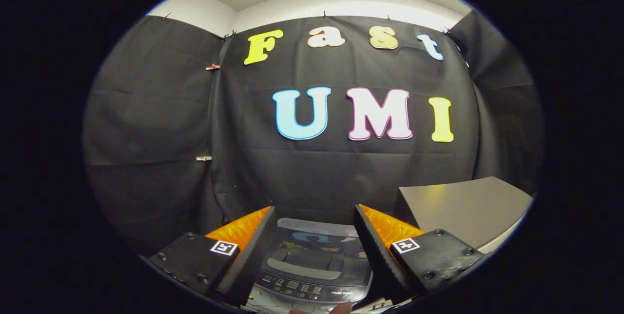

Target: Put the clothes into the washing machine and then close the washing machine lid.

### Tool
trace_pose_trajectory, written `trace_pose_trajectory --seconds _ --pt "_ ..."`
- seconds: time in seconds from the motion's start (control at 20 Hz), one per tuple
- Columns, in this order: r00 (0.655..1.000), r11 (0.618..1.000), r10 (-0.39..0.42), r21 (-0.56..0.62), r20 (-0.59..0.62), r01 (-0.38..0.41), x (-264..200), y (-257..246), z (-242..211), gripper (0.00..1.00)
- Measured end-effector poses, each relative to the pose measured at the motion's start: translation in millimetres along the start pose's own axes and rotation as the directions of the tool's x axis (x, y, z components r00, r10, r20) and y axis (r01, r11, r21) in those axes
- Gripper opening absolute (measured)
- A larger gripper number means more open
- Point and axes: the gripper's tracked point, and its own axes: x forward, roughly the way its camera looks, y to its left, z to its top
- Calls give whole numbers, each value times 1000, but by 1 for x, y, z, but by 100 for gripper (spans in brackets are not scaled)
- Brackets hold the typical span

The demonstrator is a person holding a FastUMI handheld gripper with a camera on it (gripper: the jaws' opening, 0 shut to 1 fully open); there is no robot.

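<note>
The gripper (314,219) is being held above the washing machine (314,275), with its two fingers spread wide apart and nothing being gripped between them. The washing machine is being seen in the gap between the fingers, a little below and ahead of them. Its lid (312,248) is lying flat and closed on top, and the wall of the booth is being reflected in its glossy surface. The control panel (307,289) is being shown along the near edge of the washing machine, just in front of the lid handle. A grey table (463,206) is standing just beside the washing machine, on its right side, beyond the right finger. Behind the washing machine the black cloth wall (331,167) is hanging. Some papers (378,305) are lying near the front right corner of the washing machine, but what they are cannot be told.
</note>
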Motion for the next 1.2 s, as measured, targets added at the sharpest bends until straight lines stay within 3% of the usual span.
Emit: trace_pose_trajectory --seconds 0.25,0.8,1.2 --pt "998 999 -53 -10 41 53 -34 -33 18 99" --pt "980 984 -176 -18 93 178 -122 -98 13 99" --pt "962 967 -251 -16 108 254 -160 -127 16 99"
